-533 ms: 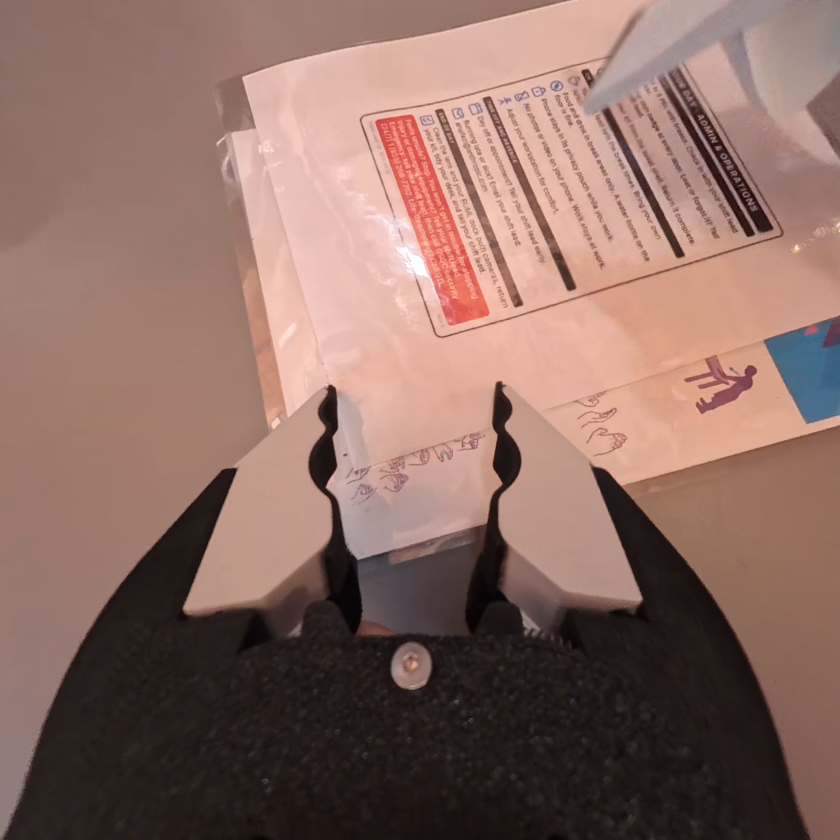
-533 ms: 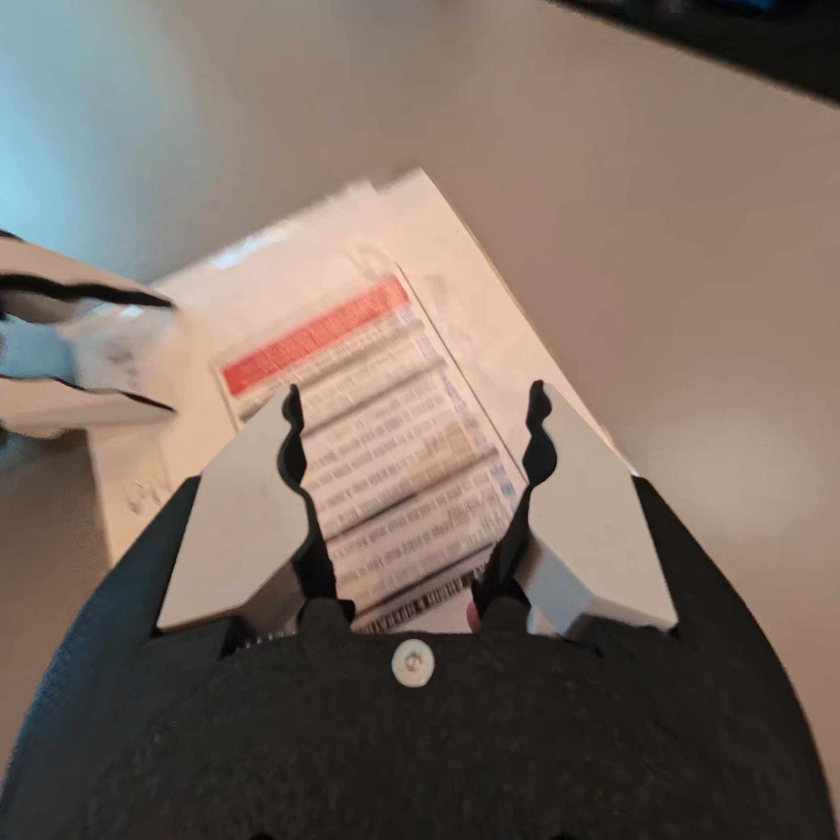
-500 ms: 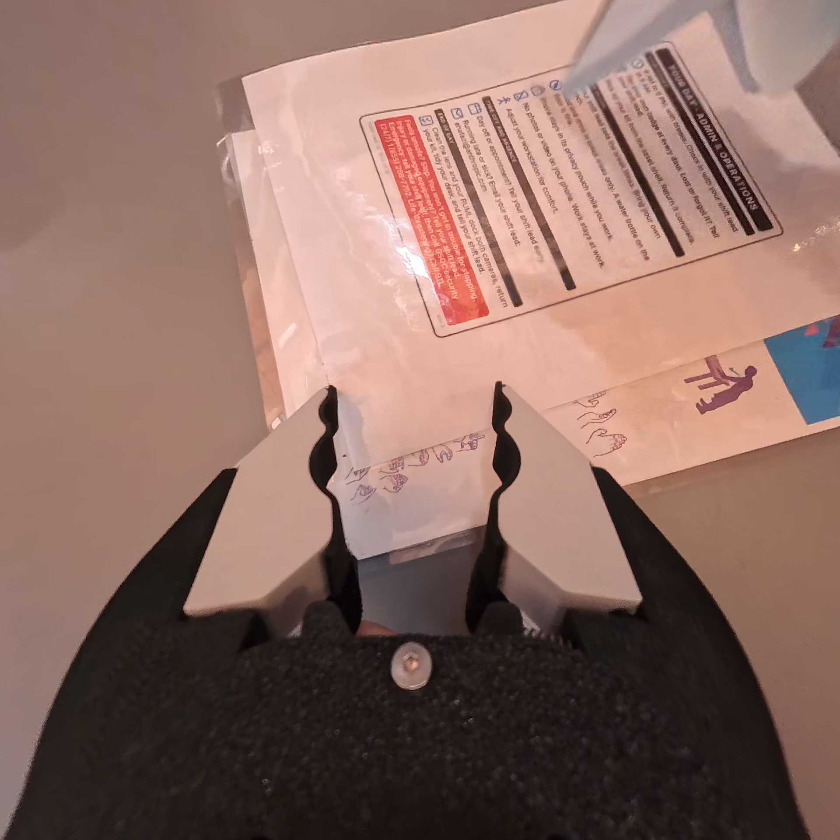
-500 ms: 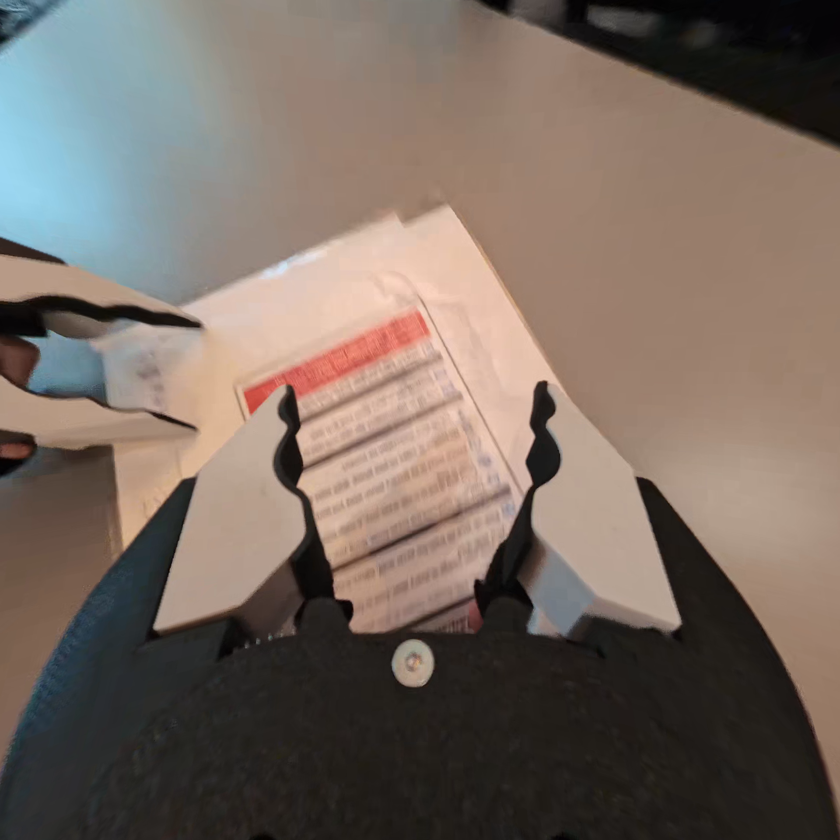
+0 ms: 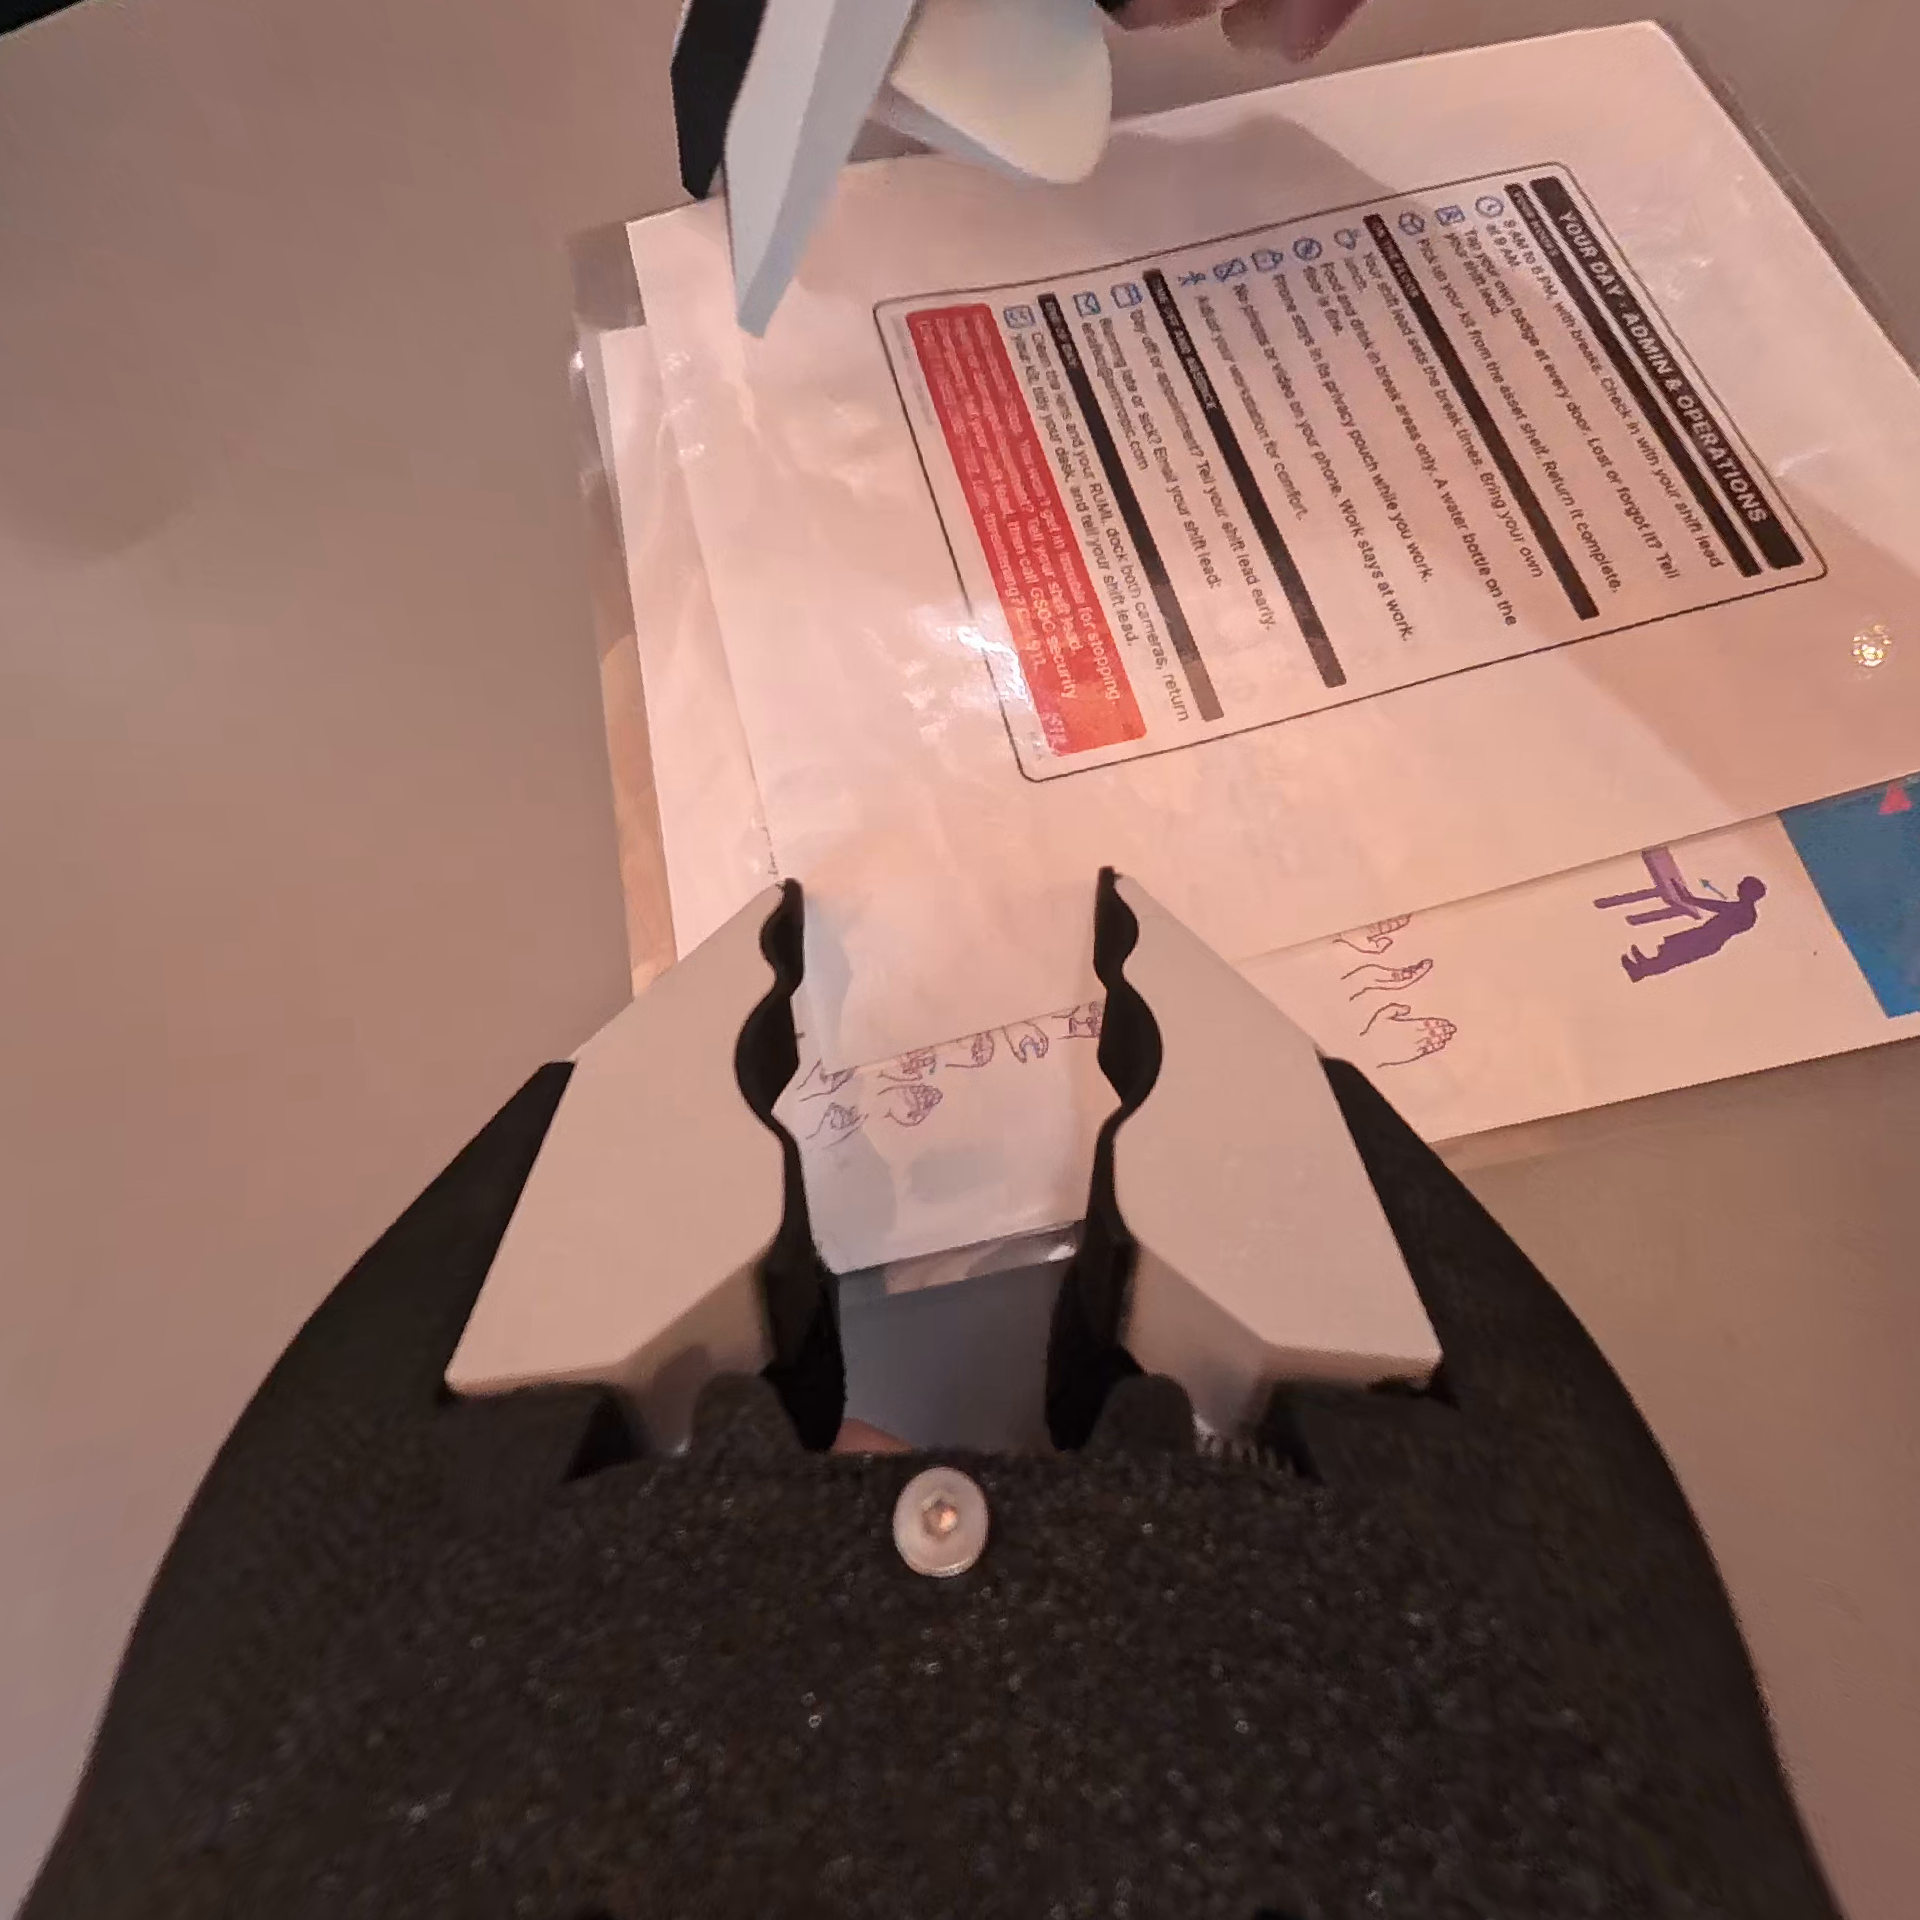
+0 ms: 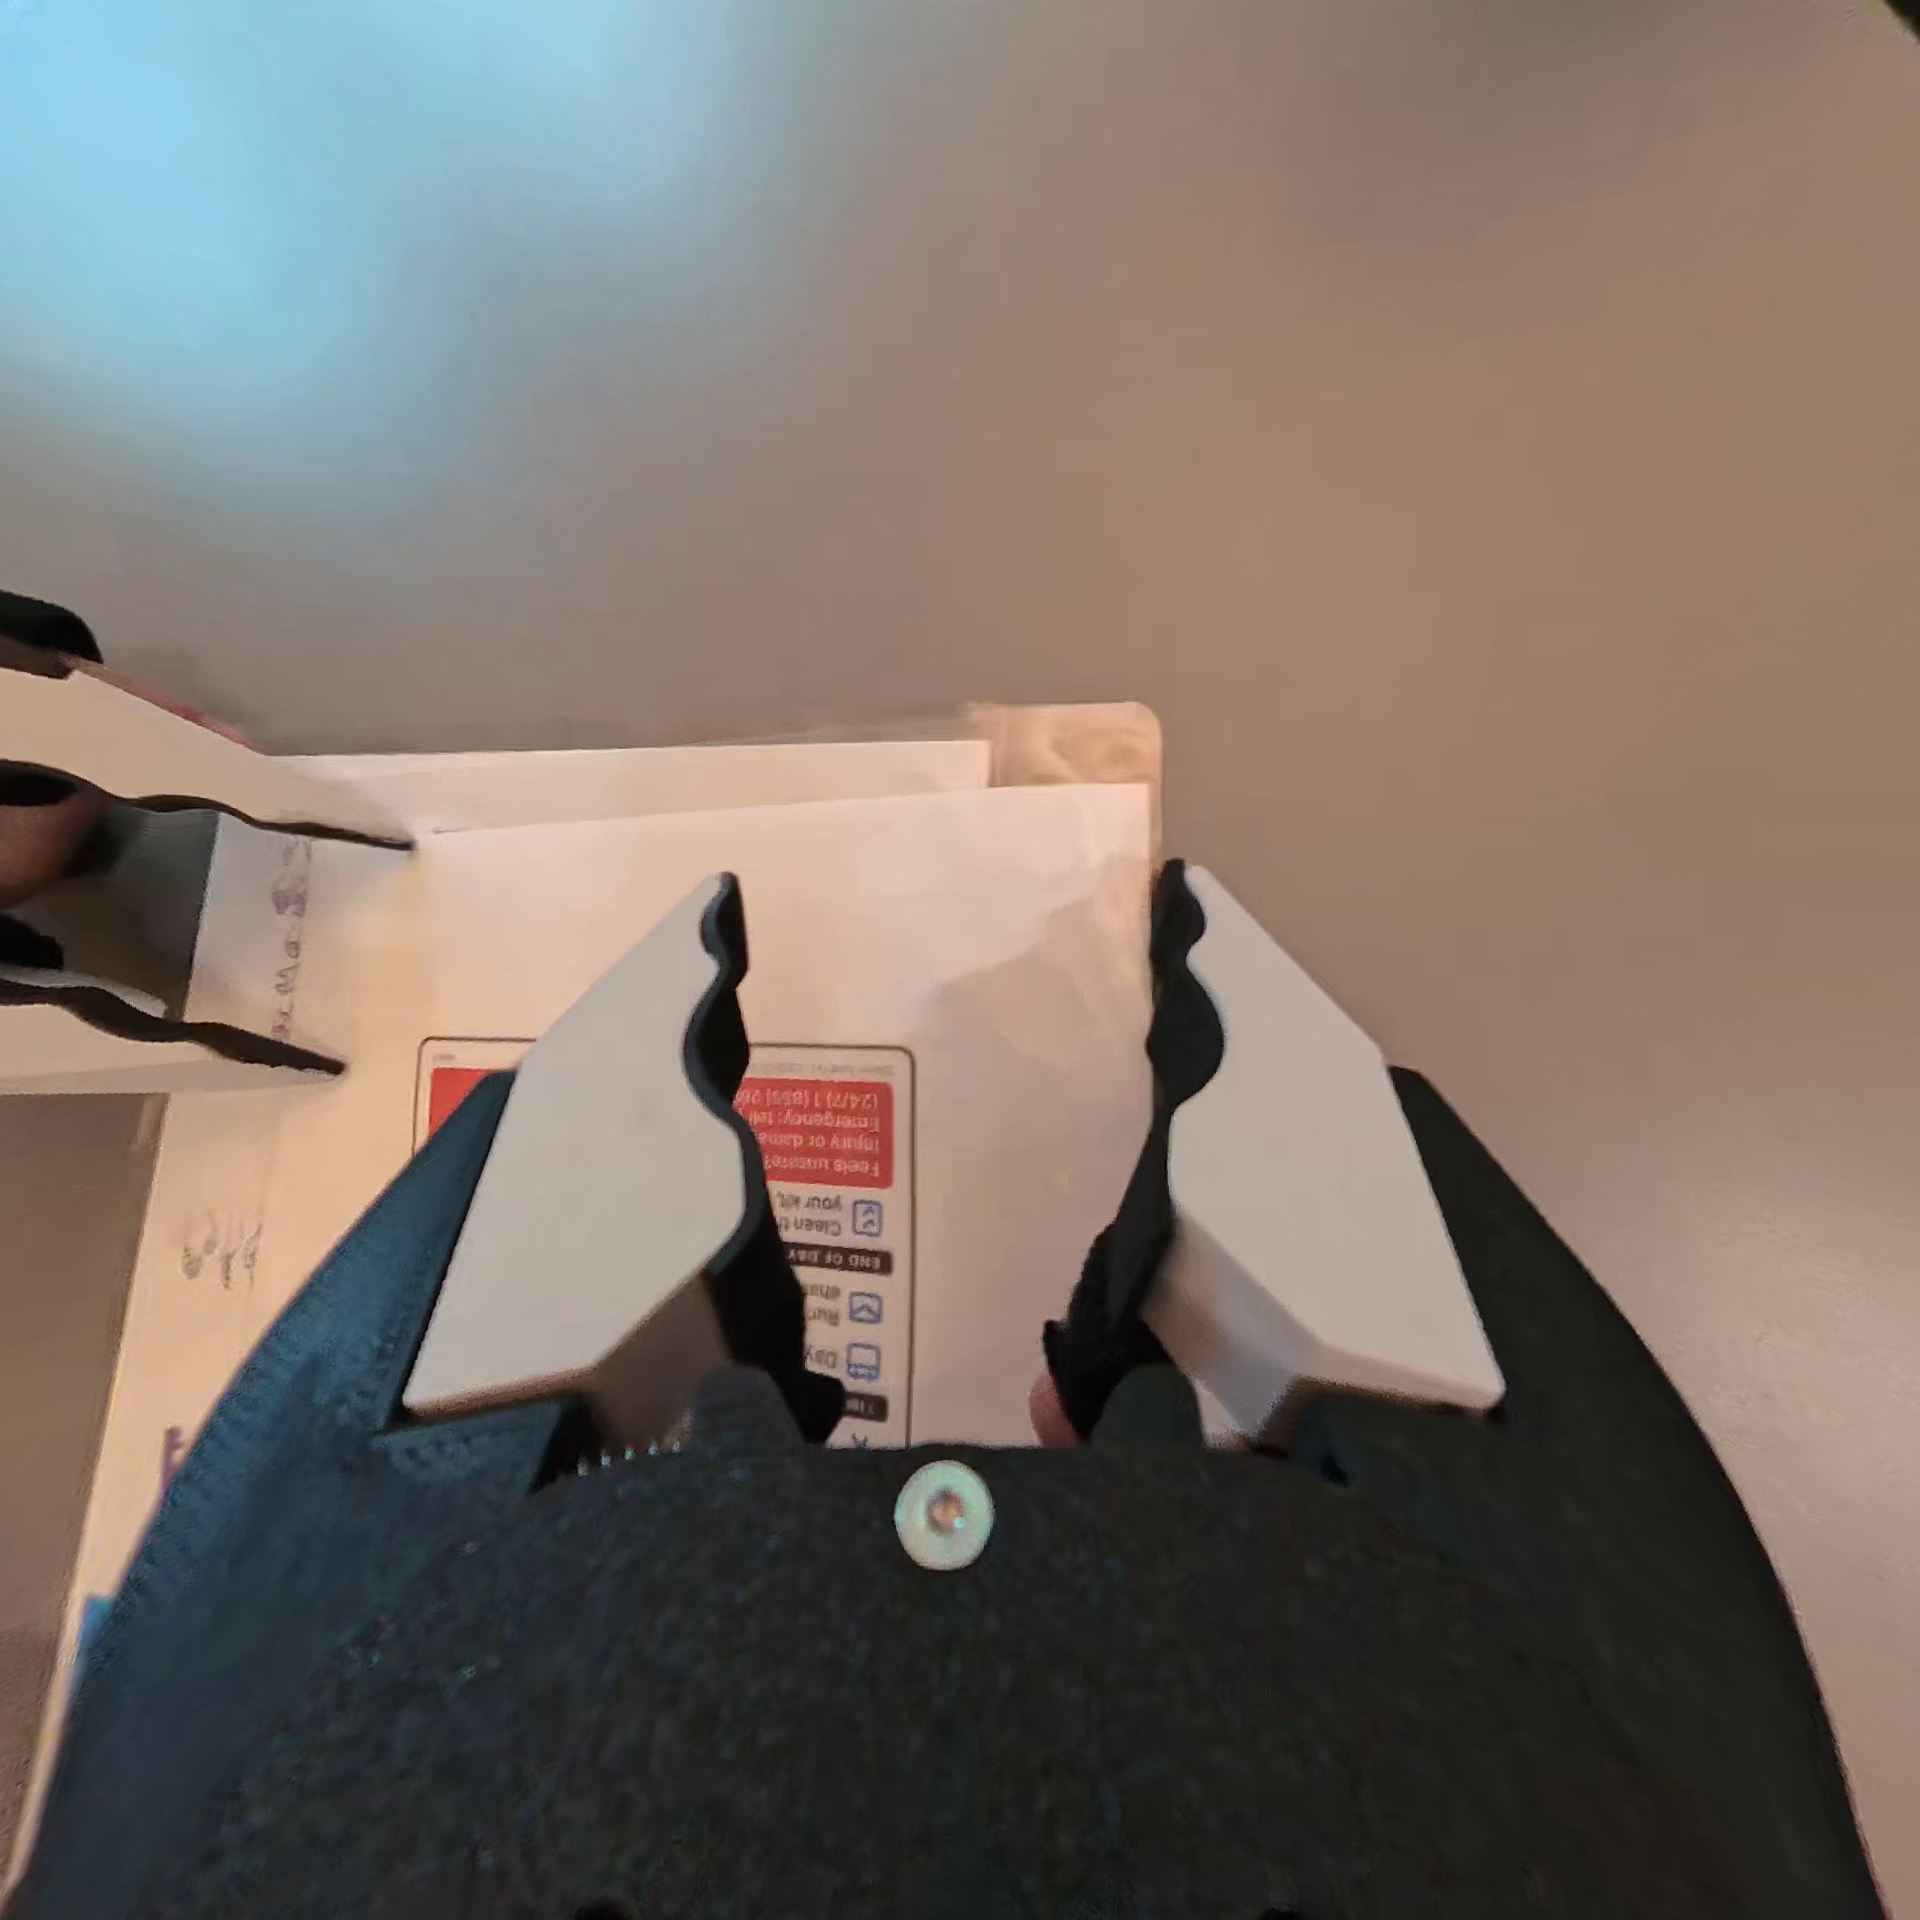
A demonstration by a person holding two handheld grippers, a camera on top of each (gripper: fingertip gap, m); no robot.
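A white printed sheet [image 5: 1039, 831] with a red band lies on top of a second sheet [image 5: 1558, 1018] bearing purple hand drawings and a blue patch. A clear plastic sleeve [image 5: 597, 343] shows along their edge. My left gripper [image 5: 945, 894] is open, its fingers straddling the near corner of the stack, just above it. My right gripper [image 6: 948, 878] is open and empty, low over the top sheet [image 6: 935, 914] near its far edge. Its fingers [image 5: 779, 187] show at the top of the left wrist view. The left gripper [image 6: 369, 951] shows at the left of the right wrist view.
The sheets lie on a plain beige table [image 5: 260, 623], which stretches on beyond them in the right wrist view [image 6: 1455, 520]. Part of a hand [image 5: 1268, 21] shows at the top edge behind the right gripper.
My right gripper has swept across the top sheet toward its far edge and now shows further left in the left wrist view. My left gripper has stayed at the corner, still open.
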